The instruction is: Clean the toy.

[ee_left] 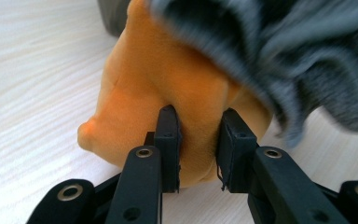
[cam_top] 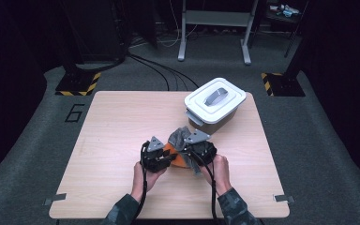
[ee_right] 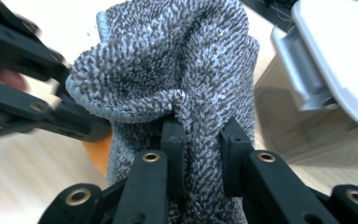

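High view: left gripper (cam_top: 165,160) and right gripper (cam_top: 191,151) meet over orange cloth (cam_top: 182,161) and grey towel (cam_top: 179,136) on table (cam_top: 112,136), near lidded box (cam_top: 214,106).
Left gripper view: jaws pinch orange cloth (ee_left: 168,84); towel (ee_left: 279,51) drapes over it.
Right gripper view: jaws clamp towel (ee_right: 177,70); box (ee_right: 326,60) beside.

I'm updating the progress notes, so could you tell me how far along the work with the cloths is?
Done: both cloths are gripped. The left tongs pinch a fold of the orange cloth; the right tongs clamp the grey towel. In hand: the towel is bunched over the orange cloth. Left: probably separating them; the white-lidded bin is closed.
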`<move>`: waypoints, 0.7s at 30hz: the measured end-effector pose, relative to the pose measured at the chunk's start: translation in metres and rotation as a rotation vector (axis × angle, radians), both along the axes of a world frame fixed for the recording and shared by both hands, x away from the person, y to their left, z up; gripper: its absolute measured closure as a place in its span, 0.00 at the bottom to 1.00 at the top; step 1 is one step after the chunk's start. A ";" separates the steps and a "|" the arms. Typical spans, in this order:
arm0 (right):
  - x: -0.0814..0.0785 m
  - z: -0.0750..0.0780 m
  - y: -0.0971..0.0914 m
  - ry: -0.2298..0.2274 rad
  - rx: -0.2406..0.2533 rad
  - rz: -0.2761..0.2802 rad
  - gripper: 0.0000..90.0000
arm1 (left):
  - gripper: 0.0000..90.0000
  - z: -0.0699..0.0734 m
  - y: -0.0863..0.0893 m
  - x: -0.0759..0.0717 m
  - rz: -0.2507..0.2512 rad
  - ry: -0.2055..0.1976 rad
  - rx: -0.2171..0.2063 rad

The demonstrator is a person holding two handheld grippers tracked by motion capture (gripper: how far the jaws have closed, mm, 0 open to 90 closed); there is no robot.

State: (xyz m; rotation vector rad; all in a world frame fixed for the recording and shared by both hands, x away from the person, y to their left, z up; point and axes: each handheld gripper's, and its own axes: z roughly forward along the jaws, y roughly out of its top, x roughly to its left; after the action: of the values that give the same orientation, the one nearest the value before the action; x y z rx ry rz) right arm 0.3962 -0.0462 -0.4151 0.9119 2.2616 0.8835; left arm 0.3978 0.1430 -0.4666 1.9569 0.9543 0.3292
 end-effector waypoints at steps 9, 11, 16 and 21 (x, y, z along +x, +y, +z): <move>0.022 -0.032 -0.031 0.078 0.008 -0.104 0.84 | 0.80 -0.009 0.004 0.006 0.010 -0.002 -0.012; 0.025 -0.041 -0.040 0.103 0.010 -0.128 0.84 | 0.79 -0.011 0.004 0.007 0.003 0.000 -0.018; 0.027 -0.047 -0.044 0.111 0.025 -0.146 0.84 | 0.59 -0.009 0.007 0.008 -0.055 -0.046 -0.018; 0.030 -0.047 -0.046 0.114 0.028 -0.161 0.84 | 0.34 -0.013 0.010 0.013 -0.104 -0.086 0.082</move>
State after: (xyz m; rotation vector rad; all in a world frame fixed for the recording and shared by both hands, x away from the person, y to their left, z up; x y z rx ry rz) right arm 0.4258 -0.0926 -0.4620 1.1657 2.2377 0.8118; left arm 0.4104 0.1534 -0.4799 2.0412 0.7913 0.3948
